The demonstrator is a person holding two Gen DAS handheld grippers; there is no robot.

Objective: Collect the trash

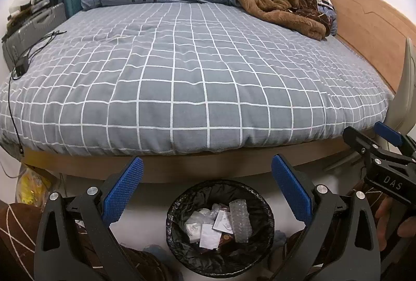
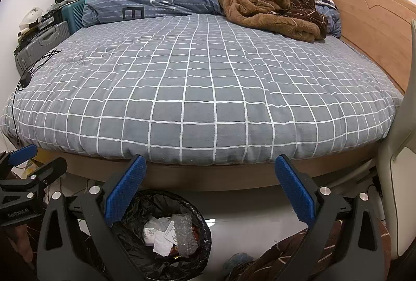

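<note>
Holding our left gripper [image 1: 207, 171] spread wide and empty, we look down on the trash bin [image 1: 179, 234], which stands on the floor just beside the bed [image 1: 182, 67], lined with a black bag and filled with paper scraps [image 1: 208, 235] and bubble wrap [image 1: 240, 218]. Our right gripper [image 2: 210, 170] is likewise spread and empty, the bin [image 2: 200, 252] low to its left.
</note>
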